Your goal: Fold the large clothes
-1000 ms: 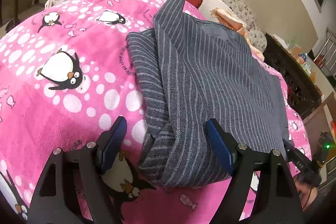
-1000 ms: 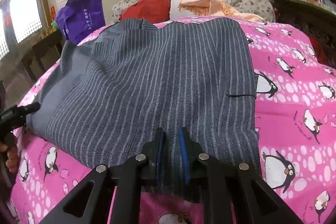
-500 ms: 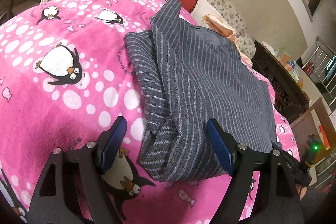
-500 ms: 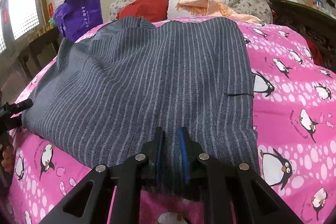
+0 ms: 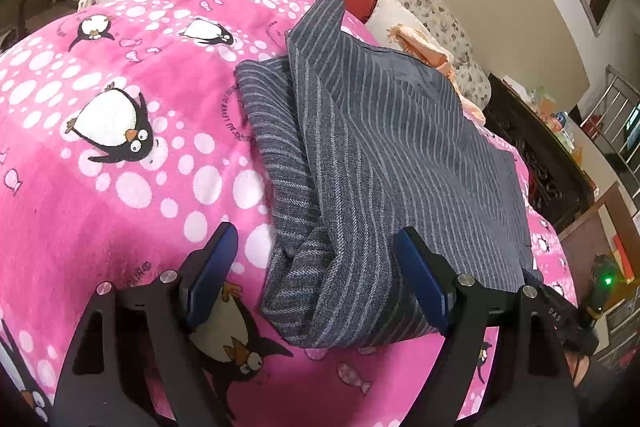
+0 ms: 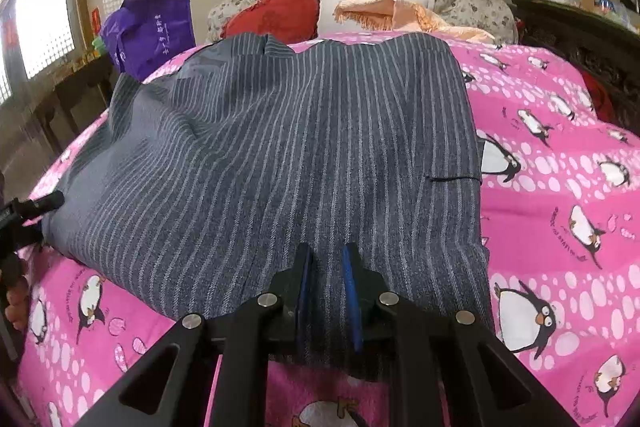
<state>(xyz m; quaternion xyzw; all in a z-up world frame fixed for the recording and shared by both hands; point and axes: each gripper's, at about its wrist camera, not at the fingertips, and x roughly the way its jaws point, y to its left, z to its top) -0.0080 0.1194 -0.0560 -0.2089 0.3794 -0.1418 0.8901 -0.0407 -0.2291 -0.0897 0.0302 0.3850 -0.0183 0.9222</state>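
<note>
Pink penguin blanket point(image 5: 120, 195) covers the bed, pillows at the far end. Grey striped garment point(image 6: 304, 147) lies spread flat across it, left edge folded into bunched layers. Your left gripper point(image 5: 316, 267) has its jaws opening wide, straddling that bunched near corner; pads don't press it. Your right gripper point(image 6: 326, 287) is nearly closed, pinching the garment's near hem between its pads.
</note>
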